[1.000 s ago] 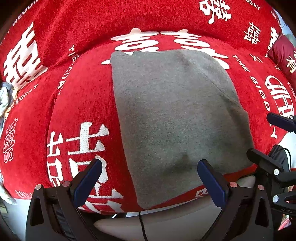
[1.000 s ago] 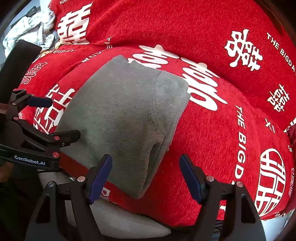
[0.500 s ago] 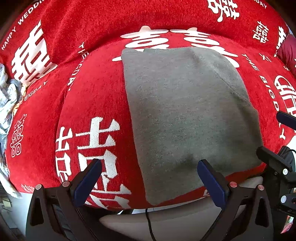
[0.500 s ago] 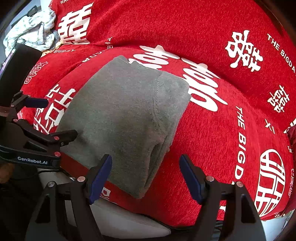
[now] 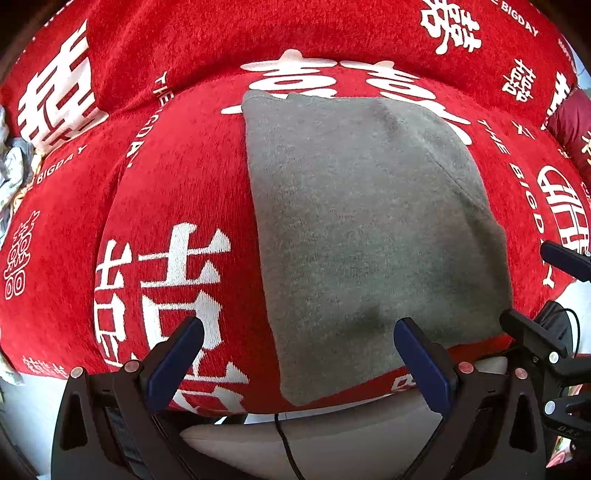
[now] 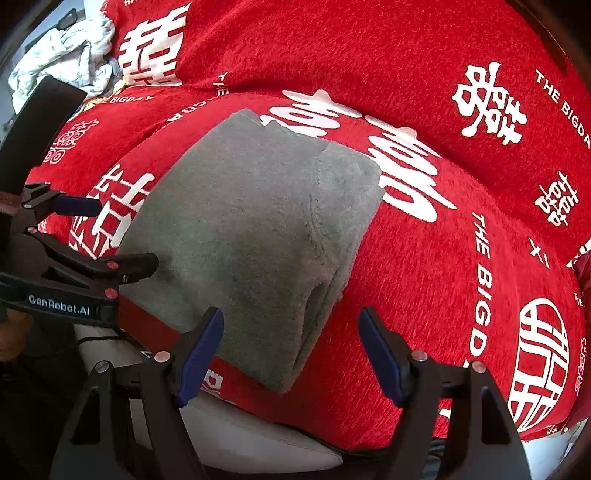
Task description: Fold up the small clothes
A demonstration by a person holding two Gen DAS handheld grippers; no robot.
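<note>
A folded grey garment (image 5: 369, 236) lies flat on the seat of a sofa under a red blanket with white characters (image 5: 177, 192). It also shows in the right wrist view (image 6: 251, 236), its stacked folded edges facing right. My left gripper (image 5: 299, 354) is open and empty, just in front of the garment's near edge. My right gripper (image 6: 291, 350) is open and empty, over the garment's near right corner. The left gripper also shows at the left of the right wrist view (image 6: 110, 236).
The sofa back rises behind the garment (image 5: 295, 33). A crumpled pale patterned cloth (image 6: 62, 51) lies at the far left of the sofa. A dark red cushion (image 5: 572, 122) sits at the right. The grey sofa front (image 6: 258, 439) shows below the blanket edge.
Both grippers stay open and near the garment's front edge. The left wrist view has shifted a little, so the garment sits slightly further right. The garment itself has not moved.
</note>
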